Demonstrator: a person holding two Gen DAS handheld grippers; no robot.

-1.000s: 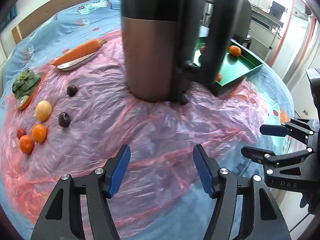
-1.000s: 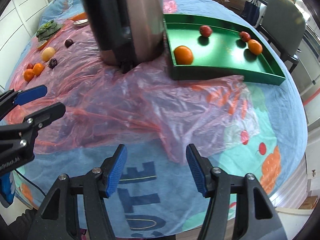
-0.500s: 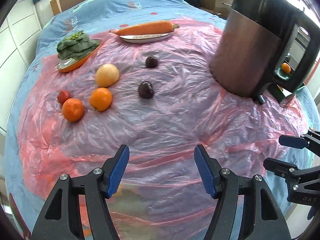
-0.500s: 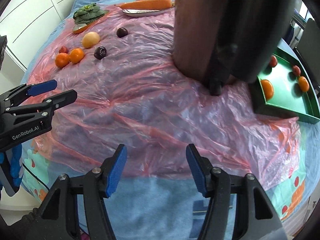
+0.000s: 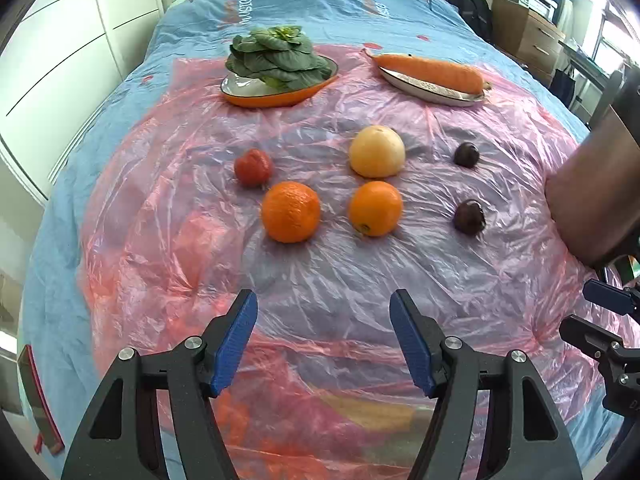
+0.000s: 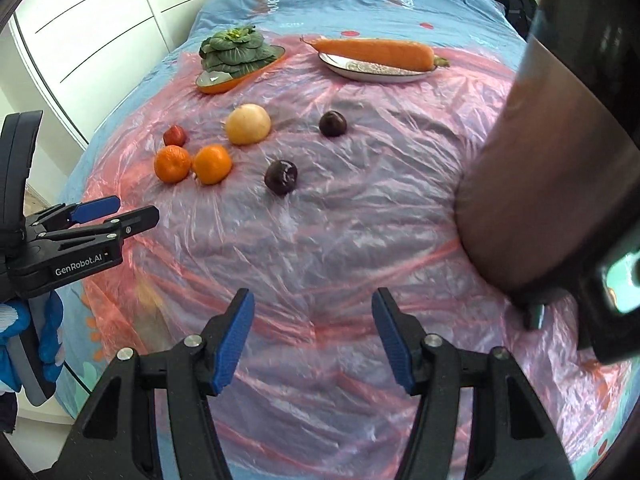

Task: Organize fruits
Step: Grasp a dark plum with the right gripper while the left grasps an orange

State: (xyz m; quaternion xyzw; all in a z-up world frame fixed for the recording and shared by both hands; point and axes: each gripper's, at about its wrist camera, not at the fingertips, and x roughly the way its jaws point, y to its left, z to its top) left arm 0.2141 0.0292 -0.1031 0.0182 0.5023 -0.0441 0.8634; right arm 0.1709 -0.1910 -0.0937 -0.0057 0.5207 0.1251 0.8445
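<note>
Loose fruit lies on a pink plastic sheet: two oranges, a pale yellow round fruit, a small red fruit and two dark plums. My left gripper hovers open just short of the oranges, nothing between its blue pads. In the right wrist view the same fruit sits further off, the near plum closest. My right gripper is open and empty over bare plastic. The left gripper shows at that view's left edge.
A dish of leafy greens and a plate with a carrot stand at the back. A tall brown and black kettle rises on the right. White cupboard doors flank the bed's left side.
Both views swung left, away from the kettle and the green tray, onto the loose fruit. The tray has left view and the fruit now sits straight ahead of my left gripper.
</note>
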